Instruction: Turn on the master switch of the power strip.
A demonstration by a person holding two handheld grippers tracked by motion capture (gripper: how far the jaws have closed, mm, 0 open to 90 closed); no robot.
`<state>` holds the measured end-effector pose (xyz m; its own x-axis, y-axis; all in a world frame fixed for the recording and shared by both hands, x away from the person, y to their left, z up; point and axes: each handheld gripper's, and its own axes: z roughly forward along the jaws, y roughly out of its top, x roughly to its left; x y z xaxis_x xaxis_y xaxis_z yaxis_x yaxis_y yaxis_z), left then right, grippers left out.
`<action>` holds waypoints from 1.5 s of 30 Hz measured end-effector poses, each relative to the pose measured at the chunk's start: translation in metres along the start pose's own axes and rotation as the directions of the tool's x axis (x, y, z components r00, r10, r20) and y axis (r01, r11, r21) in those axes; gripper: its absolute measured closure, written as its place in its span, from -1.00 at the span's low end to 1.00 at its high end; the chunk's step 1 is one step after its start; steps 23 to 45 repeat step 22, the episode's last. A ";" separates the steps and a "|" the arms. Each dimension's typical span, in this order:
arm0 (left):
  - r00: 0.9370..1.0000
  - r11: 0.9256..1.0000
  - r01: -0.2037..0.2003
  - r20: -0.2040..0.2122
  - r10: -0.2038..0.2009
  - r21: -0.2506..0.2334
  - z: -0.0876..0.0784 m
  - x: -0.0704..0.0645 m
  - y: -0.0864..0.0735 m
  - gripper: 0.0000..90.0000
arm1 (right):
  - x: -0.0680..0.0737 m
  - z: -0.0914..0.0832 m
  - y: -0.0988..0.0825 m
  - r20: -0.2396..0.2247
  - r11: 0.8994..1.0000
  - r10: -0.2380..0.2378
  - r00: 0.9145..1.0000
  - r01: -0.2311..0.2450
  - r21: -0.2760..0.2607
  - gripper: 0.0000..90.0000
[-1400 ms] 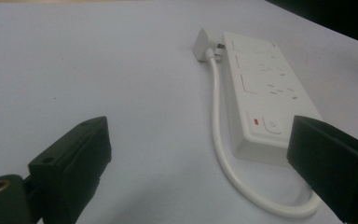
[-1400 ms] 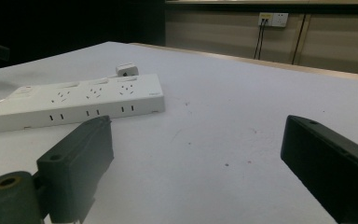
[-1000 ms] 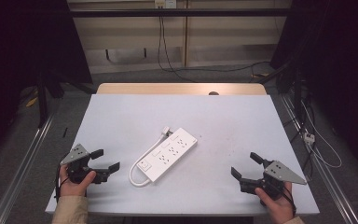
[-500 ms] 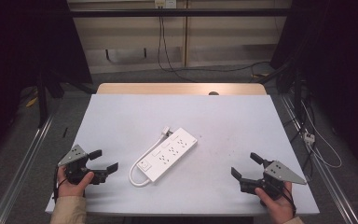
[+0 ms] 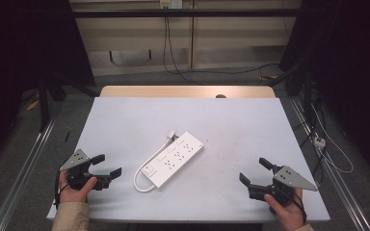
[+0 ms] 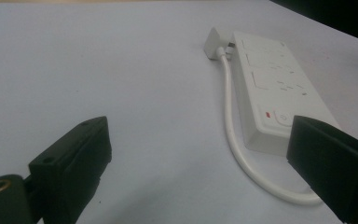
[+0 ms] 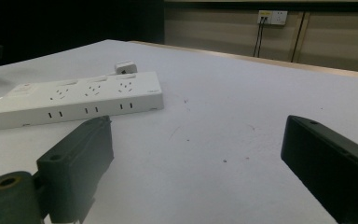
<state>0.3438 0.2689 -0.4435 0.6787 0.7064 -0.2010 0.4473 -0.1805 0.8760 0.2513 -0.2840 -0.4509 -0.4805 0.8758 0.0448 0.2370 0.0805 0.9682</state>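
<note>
Smooth white plastic power strip (image 5: pixel 174 159), matt table (image 5: pixel 125 120)

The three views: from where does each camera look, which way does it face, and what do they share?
High view: above the person's side, facing forward and down on the table; both hands, left gripper and right gripper show.
Left gripper view: low between its open jaws, facing the power strip.
Right gripper view: low between its open jaws, facing the strip's side.
All share the power strip.

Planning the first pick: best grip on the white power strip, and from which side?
Grip the power strip across its narrow width near the switch end, coming in with the left gripper, which is open and closest to that end. The strip lies flat and diagonal; its long sides are bare there, though the cord loops by the end.
</note>
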 end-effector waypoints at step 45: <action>1.000 1.000 -0.008 0.003 0.007 0.011 0.006 0.000 0.002 -0.85 | -0.002 -0.003 -0.001 0.001 1.000 0.006 1.000 -0.006 0.001 -0.82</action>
